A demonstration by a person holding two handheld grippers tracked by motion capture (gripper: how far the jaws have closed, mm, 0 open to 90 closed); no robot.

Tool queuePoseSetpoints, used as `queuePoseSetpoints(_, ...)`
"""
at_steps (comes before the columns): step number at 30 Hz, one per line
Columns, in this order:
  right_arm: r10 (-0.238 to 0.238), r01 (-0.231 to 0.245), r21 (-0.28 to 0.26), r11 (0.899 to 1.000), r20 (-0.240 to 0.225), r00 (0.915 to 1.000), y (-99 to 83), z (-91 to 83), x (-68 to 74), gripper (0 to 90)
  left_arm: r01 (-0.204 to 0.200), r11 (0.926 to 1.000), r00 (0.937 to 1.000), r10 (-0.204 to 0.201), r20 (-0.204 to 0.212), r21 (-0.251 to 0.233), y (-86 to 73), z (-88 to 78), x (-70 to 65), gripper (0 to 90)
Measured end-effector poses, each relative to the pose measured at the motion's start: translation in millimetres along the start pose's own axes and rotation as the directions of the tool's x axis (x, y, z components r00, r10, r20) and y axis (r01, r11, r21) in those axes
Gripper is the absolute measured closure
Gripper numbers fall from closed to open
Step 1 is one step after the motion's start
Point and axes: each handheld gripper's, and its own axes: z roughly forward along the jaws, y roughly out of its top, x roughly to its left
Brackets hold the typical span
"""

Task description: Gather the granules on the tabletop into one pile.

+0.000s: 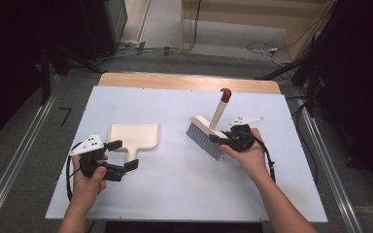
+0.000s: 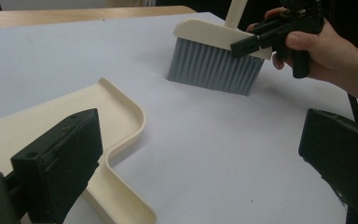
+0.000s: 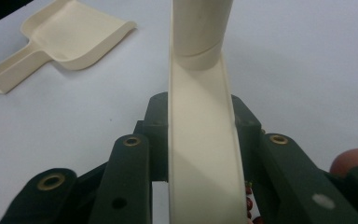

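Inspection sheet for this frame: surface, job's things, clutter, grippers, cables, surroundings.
Surface: white board on a wooden table top.
Job's things: cream dustpan lying flat; brush standing bristles-down, handle with a red tip.
Clutter: nothing seen.
Grippers: right gripper clamped on the brush head; left gripper open, its jaws on either side of the dustpan's handle, not gripping.
Cables: one trails from each gripper; more on the floor behind.
Surroundings: grey floor, metal rails, dark stands.
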Motion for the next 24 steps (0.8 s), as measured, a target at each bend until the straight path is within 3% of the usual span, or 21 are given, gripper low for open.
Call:
queuePoseSetpoints(2, 0.028, -0.028, -0.004, 1.000, 0.007, 0.9996, -0.3, -1.3, -0.7, 65.4, 0.001, 1.0000, 1.0000, -0.001, 0.001, 0.002, 0.1, 0.1, 0.0, 0.0)
queuePoseSetpoints(7, 0.043, -0.043, -0.014, 0.999, 0.021, 0.9989, 0.5, -4.7, -1.1, 65.4, -0.001, 1.0000, 1.0000, 0.001, -0.001, 0.000, 0.3, 0.1, -0.3, 0.0)
queuePoseSetpoints(10, 0.056, -0.056, -0.030, 0.998, -0.011, 0.9984, 2.1, -8.4, -1.3, 65.4, -0.001, 1.0000, 1.0000, 0.001, -0.001, -0.001, 0.2, 0.1, -0.2, 0.0)
queuePoseSetpoints(13, 0.037, -0.040, -0.053, 0.998, -0.051, 0.9980, 5.4, -15.5, -1.3, 65.4, -0.001, 1.0000, 1.0000, 0.001, 0.000, -0.001, 0.2, -0.2, 0.0, 0.0)
queuePoseSetpoints(16, -0.035, 0.029, -0.072, 0.997, -0.085, 0.9958, 9.2, -25.7, -3.4, 65.3, 0.001, 1.0000, 1.0000, -0.001, 0.000, -0.002, -0.1, -0.4, 0.3, 0.0)
queuePoseSetpoints(18, -0.088, 0.078, -0.075, 0.994, -0.128, 0.9879, 11.1, -33.1, -6.7, 65.4, 0.001, 1.0000, 1.0000, -0.001, -0.001, -0.002, -0.2, -0.6, 0.5, 0.0)
queuePoseSetpoints(20, -0.141, 0.127, -0.086, 0.988, -0.185, 0.9726, 11.6, -40.0, -10.8, 65.4, 0.002, 1.0000, 1.0000, -0.002, -0.001, -0.002, -0.1, -0.6, 0.4, 0.0)
queuePoseSetpoints(24, -0.241, 0.228, -0.082, 0.970, -0.244, 0.9394, 8.1, -47.8, -17.6, 65.4, 0.003, 1.0000, 1.0000, -0.003, 0.000, -0.001, 0.0, 0.4, -0.1, 0.0)
